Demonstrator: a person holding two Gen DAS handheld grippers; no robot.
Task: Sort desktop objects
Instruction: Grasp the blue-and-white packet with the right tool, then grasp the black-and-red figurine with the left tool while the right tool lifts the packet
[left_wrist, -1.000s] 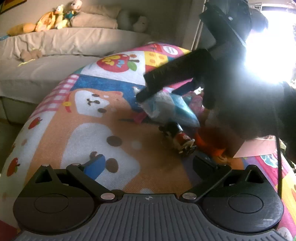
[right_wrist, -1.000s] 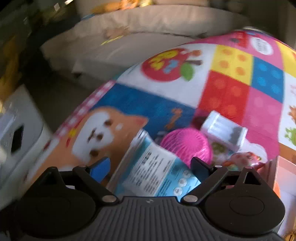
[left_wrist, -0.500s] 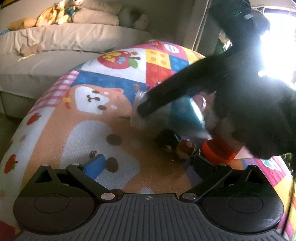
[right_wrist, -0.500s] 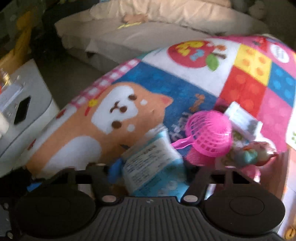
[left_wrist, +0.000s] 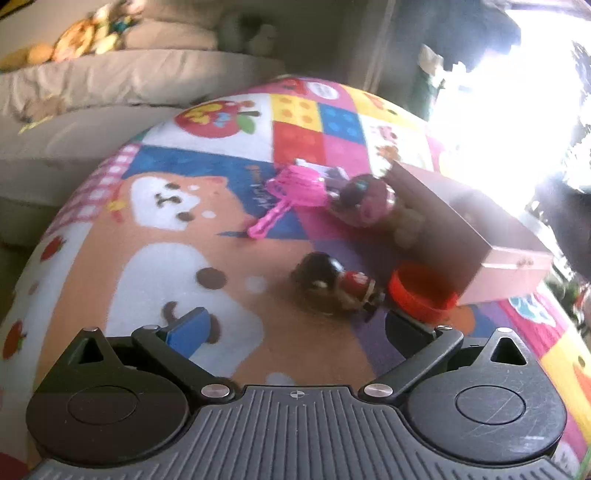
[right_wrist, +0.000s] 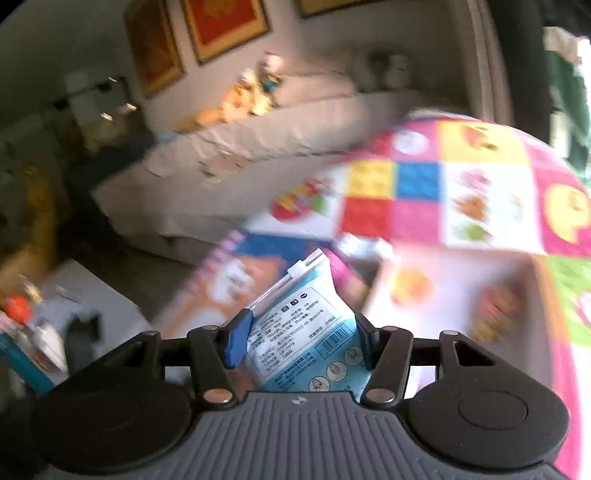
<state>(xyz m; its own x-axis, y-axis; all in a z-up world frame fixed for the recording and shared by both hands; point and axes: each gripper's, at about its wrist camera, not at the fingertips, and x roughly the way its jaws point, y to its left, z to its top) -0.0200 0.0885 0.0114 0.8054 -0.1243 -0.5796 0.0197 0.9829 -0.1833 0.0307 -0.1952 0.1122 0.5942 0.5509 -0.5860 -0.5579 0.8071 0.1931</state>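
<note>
The right gripper is squeezed onto a light blue packet. Its two fingers press the packet from both sides, about half way open. The packet sticks up between them, lifted above the colourful play mat, with its white strip at the top.

The left gripper has its fingers spread wide apart, and nothing is between them. It hangs over the near edge of the mat, above the picture of an orange and white dog.

Just past the left gripper's fingers lies a small toy figure with a black head and a red body. An orange lid sits just beside it, touching the near corner of a pink box. A pink net scoop lies further back, near the middle of the mat, next to a round pink ball. A beige sofa stands behind the mat.
</note>
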